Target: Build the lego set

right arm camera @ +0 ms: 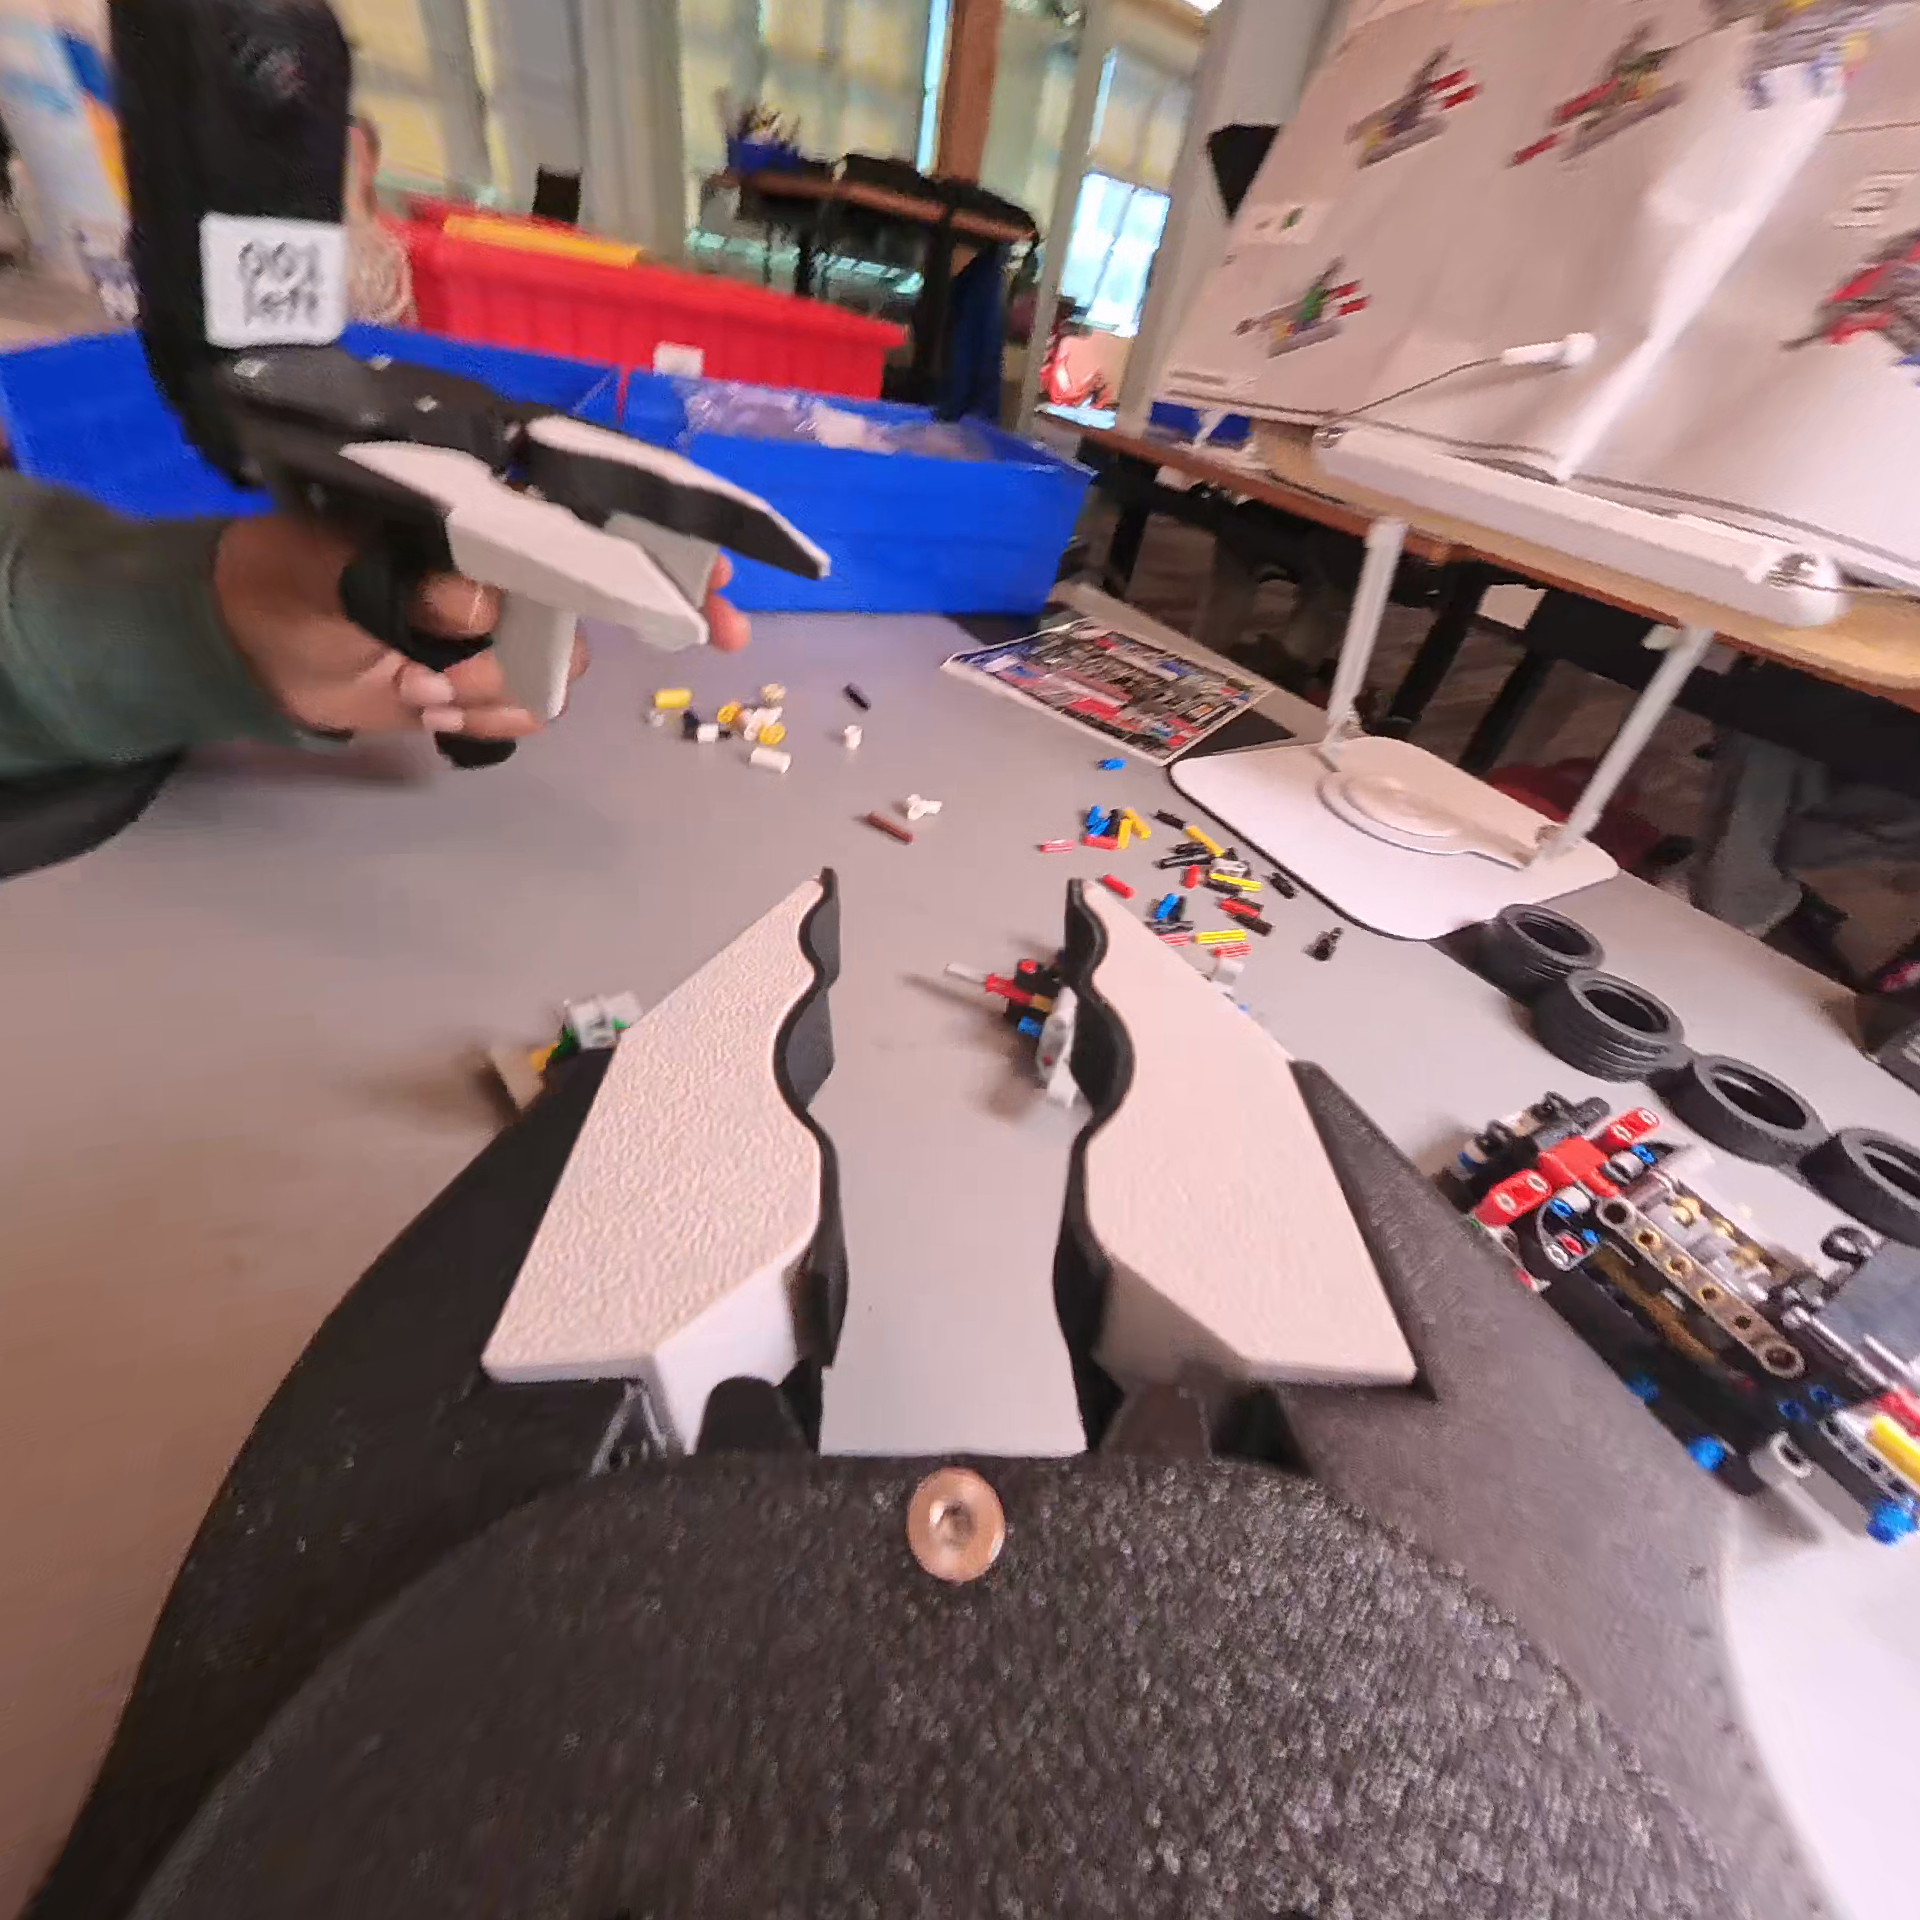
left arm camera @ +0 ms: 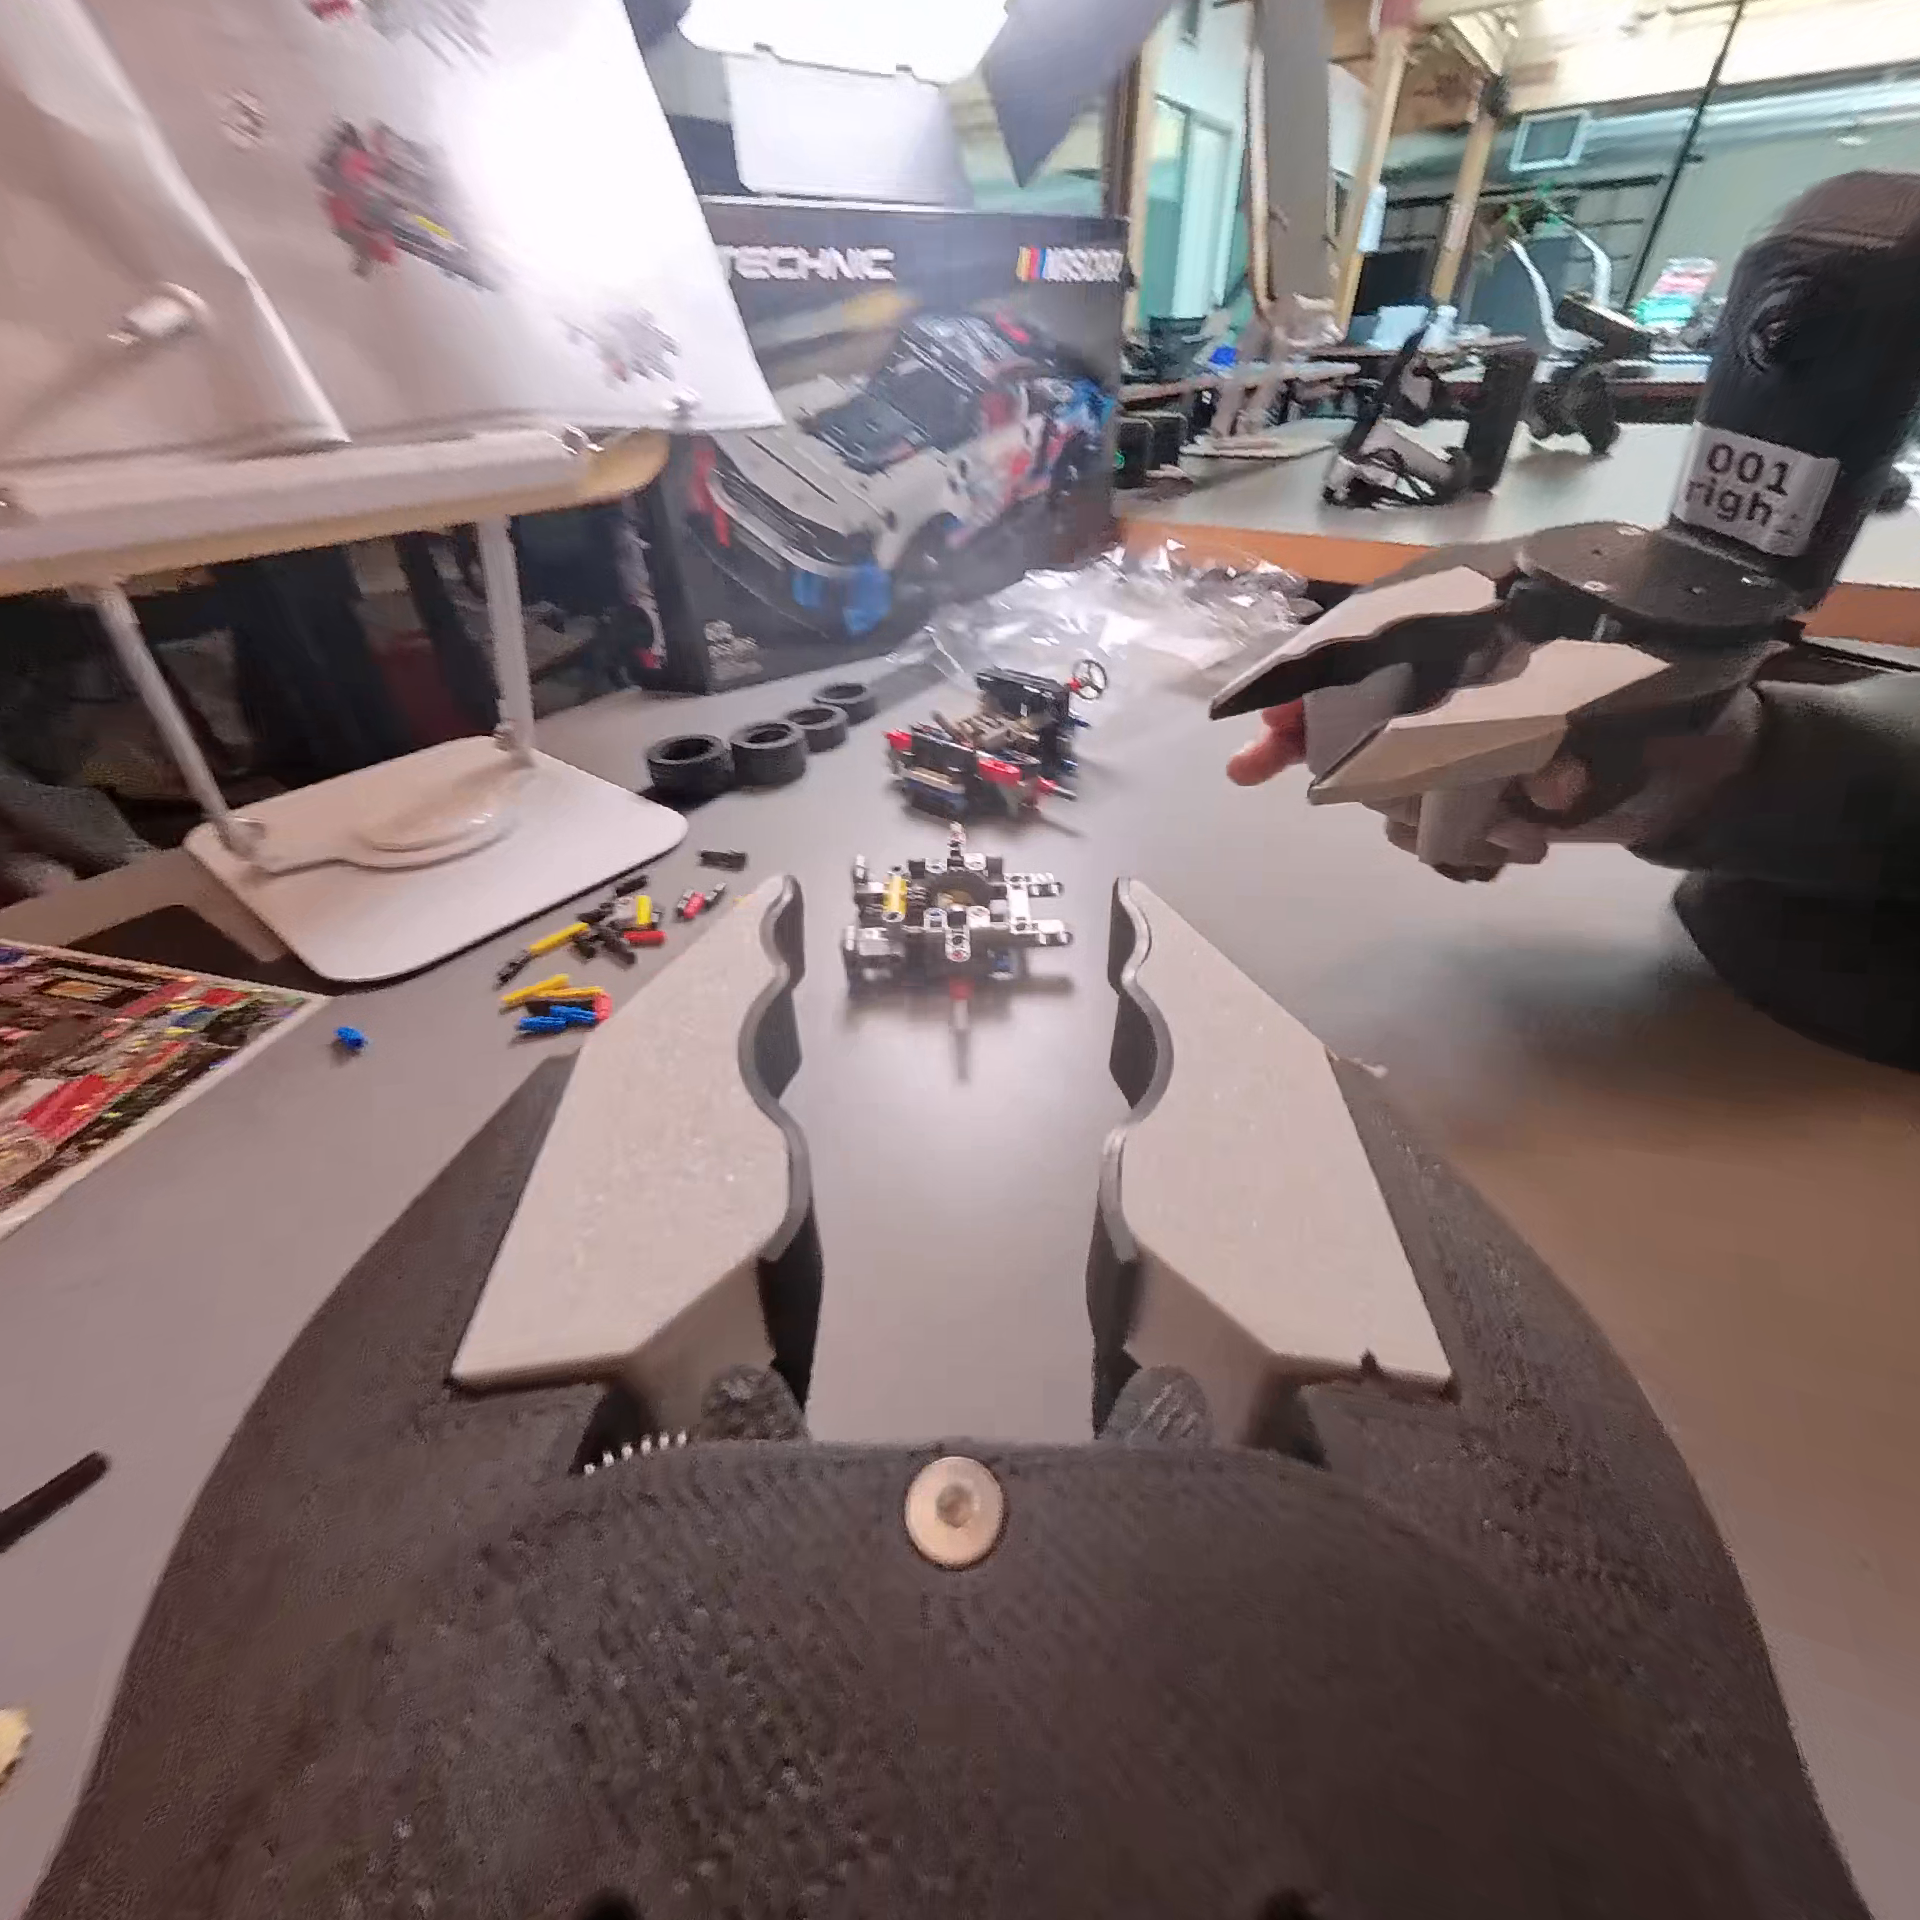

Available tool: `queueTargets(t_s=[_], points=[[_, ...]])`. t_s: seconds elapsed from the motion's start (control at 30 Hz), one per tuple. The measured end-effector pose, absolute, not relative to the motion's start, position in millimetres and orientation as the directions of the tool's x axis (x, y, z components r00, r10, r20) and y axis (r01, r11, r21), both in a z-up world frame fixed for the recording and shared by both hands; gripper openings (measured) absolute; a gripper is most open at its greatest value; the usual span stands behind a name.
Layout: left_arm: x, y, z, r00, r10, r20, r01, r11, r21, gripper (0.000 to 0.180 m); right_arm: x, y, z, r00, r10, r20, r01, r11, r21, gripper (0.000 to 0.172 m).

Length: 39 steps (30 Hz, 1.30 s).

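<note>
**Two hand-held claws, both open and empty, above a desk of building-brick parts.**

The left claw [left arm camera: 956,904] stands wide, its fingers clear of the grey-and-black brick subassembly [left arm camera: 951,920] lying on the desk [left arm camera: 1351,1039] between and just beyond them at 12 o'clock. The right claw [right arm camera: 951,904] is parted too; a small red-and-black axle piece [right arm camera: 1023,992] lies by its right finger [right arm camera: 1086,987], contact unclear. Judged by look, the subassembly is light, rigid and snap-fitted, liable to shed parts; its outer frame beams seem the soundest hold. Outward: loose pins [left arm camera: 592,935] at 10 o'clock, a larger chassis [left arm camera: 982,753] at 12, four tyres [left arm camera: 769,743] at 11, a booklet stand [left arm camera: 416,862]. A printed set box [left arm camera: 914,436] and white tags on both claws carry writing.
</note>
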<state>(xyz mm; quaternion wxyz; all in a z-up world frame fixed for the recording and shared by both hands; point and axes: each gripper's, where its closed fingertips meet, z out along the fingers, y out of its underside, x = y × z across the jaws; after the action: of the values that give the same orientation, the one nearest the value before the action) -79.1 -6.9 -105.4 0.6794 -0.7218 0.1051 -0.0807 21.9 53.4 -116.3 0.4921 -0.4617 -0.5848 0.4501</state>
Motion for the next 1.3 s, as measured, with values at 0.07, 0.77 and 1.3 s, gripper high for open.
queueTargets(t_s=[0.07,0.77,1.3], points=[[-86,-7,-101,0.976,-0.215,-0.041,-0.049,-0.030,-0.998,0.061,20,62,-115,-0.050,0.992,0.119,0.082,0.123,-0.989,0.047],[-106,-2,-111,0.986,-0.107,-0.126,-0.131,-0.041,-0.991,0.048,26,77,-112,0.019,0.989,0.144,0.052,0.143,-0.988,0.022],[-114,-7,-107,0.992,-0.041,-0.118,-0.119,-0.034,-0.992,0.031,25,91,-111,0.133,0.980,0.146,0.044,0.142,-0.989,0.021]])
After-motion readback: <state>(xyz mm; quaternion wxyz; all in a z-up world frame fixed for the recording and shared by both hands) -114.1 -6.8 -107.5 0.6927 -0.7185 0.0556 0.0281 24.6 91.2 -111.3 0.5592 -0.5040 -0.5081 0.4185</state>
